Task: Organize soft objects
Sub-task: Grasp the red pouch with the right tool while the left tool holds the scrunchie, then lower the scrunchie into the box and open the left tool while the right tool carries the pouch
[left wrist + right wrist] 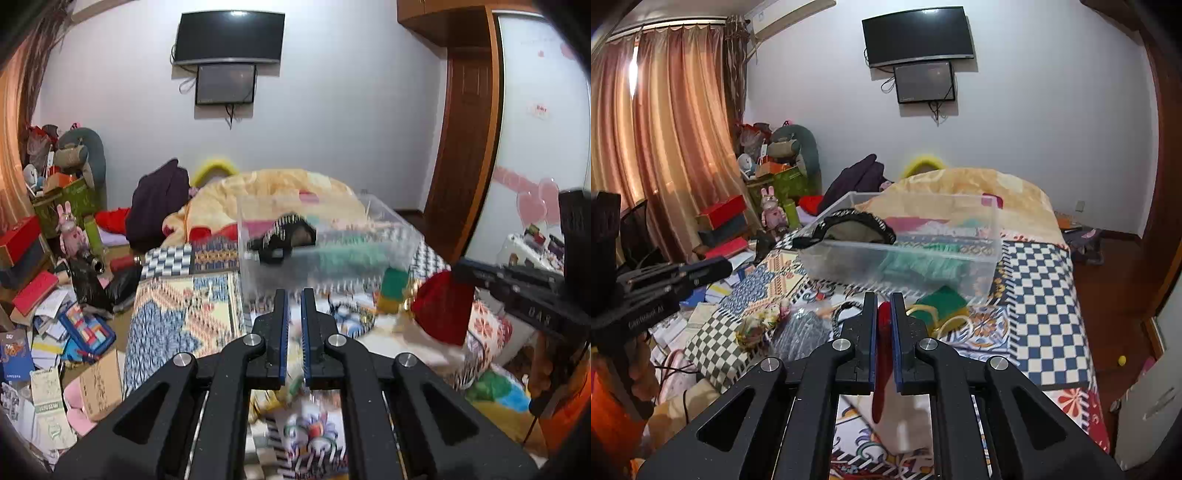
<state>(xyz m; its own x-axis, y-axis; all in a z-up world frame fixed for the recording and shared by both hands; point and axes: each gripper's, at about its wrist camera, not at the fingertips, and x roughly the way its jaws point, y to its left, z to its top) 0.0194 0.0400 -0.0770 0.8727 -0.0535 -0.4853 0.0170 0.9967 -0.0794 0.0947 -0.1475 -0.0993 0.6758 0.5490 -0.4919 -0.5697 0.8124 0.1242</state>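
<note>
We judge ourselves mid-carry: the right gripper (884,310) pinches a red soft pouch (441,308) above the bedspread (1041,295), the left gripper's (293,306) jaws are narrow and empty, and next comes release over the clear plastic bin (908,258).

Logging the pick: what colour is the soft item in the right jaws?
Red, clearest in the left wrist view.

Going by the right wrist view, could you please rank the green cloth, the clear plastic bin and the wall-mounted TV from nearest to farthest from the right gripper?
1. green cloth, on the bedspread just ahead and right of the right gripper.
2. clear plastic bin, directly behind the cloth, mid-bed.
3. wall-mounted TV, high on the far wall.
</note>
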